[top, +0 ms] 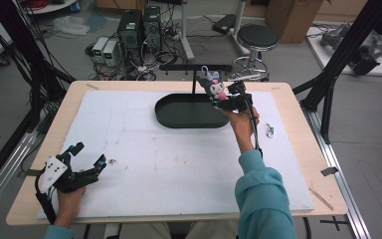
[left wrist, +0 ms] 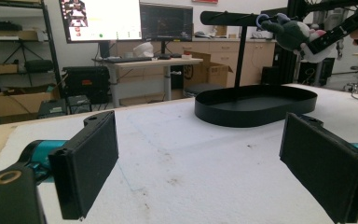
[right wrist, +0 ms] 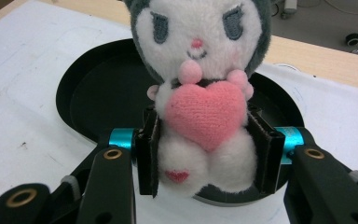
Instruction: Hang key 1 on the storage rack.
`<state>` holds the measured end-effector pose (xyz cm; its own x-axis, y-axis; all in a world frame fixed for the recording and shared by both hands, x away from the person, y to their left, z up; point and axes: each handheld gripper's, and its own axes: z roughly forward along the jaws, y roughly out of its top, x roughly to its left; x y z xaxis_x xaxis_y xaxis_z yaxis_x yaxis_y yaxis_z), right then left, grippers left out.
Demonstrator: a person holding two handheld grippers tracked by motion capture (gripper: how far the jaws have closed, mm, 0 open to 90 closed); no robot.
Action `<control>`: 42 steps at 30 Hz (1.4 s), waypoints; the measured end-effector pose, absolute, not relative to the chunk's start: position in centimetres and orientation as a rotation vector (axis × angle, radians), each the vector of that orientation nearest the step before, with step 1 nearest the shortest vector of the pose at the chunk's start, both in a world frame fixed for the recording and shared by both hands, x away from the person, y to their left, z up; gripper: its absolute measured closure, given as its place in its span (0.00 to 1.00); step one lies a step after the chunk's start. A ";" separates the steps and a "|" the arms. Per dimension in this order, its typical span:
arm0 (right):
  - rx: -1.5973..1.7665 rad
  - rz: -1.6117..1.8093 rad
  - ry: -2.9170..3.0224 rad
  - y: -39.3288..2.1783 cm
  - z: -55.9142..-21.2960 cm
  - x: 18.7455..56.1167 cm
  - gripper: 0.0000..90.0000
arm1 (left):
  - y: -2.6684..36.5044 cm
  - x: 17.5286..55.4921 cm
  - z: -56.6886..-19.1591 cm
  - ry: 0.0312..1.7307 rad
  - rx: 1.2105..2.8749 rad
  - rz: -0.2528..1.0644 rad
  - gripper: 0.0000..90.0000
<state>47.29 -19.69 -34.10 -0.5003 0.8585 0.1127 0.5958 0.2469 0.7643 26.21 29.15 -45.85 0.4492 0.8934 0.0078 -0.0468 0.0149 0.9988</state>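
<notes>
A plush toy (top: 214, 87) with a dark hood, white face and pink heart (right wrist: 205, 109) hangs above the right end of a black oval tray (top: 169, 119), close to the bar of a black T-shaped stand (top: 194, 67). My right gripper (top: 224, 99) is shut on the toy's body, with its pads (right wrist: 148, 149) pressing both sides. In the left gripper view the toy (left wrist: 291, 32) has a blue ring (left wrist: 262, 21) right at the end of the bar (left wrist: 228, 18). At the table's front left my left gripper (top: 89, 153) rests open with nothing between its pads (left wrist: 93, 161).
A white mat (top: 179, 164) covers most of the wooden table. A small metal keyring (top: 269, 131) lies on the mat right of the tray. A tiny dark scrap (top: 112, 161) sits beside the left gripper. A stool (top: 257, 37) and computers stand beyond the far edge.
</notes>
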 end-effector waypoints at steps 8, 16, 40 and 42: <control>1.346 1.063 2.236 -18.9 -35.0 47.9 0.60 | 29.2 26.2 -45.9 0.828 1.353 0.882 0.13; 1.343 1.064 2.242 -18.0 -35.8 48.5 0.60 | 29.2 26.2 -45.8 0.826 1.356 0.884 0.13; 1.245 1.202 2.220 -18.4 -35.2 47.8 0.01 | 29.2 26.2 -45.8 0.831 1.363 0.880 0.13; 1.216 1.230 2.210 -18.6 -34.9 47.3 0.01 | 29.1 26.2 -45.8 0.832 1.359 0.878 0.13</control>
<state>47.29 -18.60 -34.86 -0.5797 0.8073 0.1104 0.5192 0.2616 0.8136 26.23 29.13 -45.84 0.4487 0.8937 0.0059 -0.0420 0.0145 0.9990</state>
